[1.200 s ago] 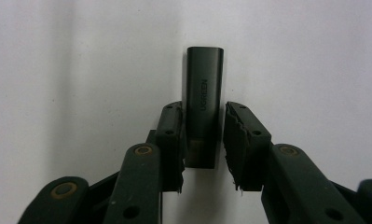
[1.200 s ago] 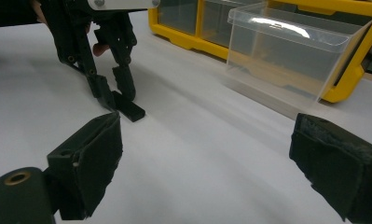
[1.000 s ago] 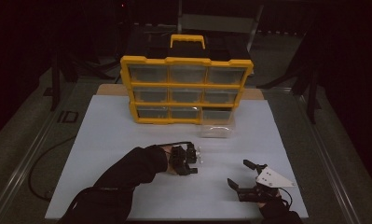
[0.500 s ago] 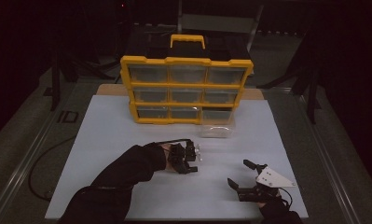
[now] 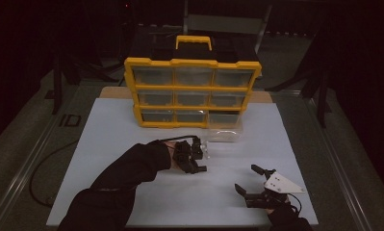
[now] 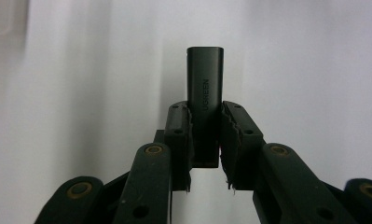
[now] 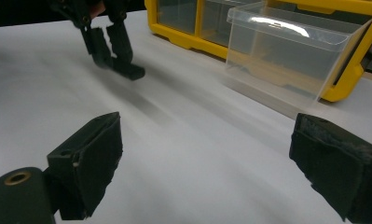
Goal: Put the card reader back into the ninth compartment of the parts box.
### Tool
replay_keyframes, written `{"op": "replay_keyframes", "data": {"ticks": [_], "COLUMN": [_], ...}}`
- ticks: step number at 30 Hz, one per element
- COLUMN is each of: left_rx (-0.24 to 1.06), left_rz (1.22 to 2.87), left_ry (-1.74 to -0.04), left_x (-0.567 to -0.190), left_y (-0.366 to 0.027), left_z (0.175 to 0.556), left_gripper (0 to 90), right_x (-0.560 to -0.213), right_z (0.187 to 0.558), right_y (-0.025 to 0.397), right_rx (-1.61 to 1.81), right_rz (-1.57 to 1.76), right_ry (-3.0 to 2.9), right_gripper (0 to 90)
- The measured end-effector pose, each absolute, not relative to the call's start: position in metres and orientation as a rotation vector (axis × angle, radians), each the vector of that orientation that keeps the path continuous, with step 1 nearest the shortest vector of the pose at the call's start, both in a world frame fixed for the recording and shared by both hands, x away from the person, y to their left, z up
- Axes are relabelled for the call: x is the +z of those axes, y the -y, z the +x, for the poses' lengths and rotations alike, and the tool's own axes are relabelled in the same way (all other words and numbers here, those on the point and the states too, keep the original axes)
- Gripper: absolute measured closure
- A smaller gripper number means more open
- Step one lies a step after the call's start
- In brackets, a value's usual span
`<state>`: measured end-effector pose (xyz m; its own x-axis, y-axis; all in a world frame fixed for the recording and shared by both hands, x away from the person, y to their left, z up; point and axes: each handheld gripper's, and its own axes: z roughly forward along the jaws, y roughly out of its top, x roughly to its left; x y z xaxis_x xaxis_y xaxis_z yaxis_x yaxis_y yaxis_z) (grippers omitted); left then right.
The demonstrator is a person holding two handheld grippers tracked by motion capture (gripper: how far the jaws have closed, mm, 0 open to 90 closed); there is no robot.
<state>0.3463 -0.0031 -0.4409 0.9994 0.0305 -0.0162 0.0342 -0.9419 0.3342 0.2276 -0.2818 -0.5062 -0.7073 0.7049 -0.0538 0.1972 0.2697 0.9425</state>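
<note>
My left gripper (image 6: pixel 204 140) is shut on a dark grey adapter (image 6: pixel 204 88) marked UGREEN, which sticks out past the jaws. In the high view the left gripper (image 5: pixel 195 162) holds the adapter (image 5: pixel 201 169) low over the white table (image 5: pixel 132 192), in front of the yellow drawer cabinet (image 5: pixel 192 91). The right gripper view has the adapter (image 7: pixel 131 71) at upper left, its end close to the table. My right gripper (image 5: pixel 251 181) stands open near the front right edge, nothing between its jaws (image 7: pixel 211 168).
A clear plastic drawer (image 5: pixel 224 134) stands pulled out on the table in front of the cabinet's lower right; the right gripper view has the drawer (image 7: pixel 291 56) at upper right. A black cable (image 5: pixel 40 168) lies on the floor at left.
The left gripper has shifted only slightly with the adapter in it. The right gripper has stayed put and open.
</note>
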Motion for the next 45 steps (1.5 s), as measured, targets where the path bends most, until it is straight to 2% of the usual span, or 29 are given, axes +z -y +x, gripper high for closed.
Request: {"op": "replay_keyframes", "data": {"ticks": [32, 45], "left_rx": [0.059, 0.103], "left_rz": [2.671, 2.598], "left_ry": [-0.092, -0.146], "left_x": [-0.396, -0.377], "left_y": [0.013, 0.024], "left_z": [0.367, 0.386], "left_gripper": [74.6, 74.6], "right_x": [-0.506, -0.506], "right_z": [0.227, 0.227], "right_y": [0.282, 0.282], "right_rx": [1.440, 1.440], "right_rz": [0.819, 0.817], "right_ry": [-2.079, -2.077], "right_gripper": [9.5, 9.5]}}
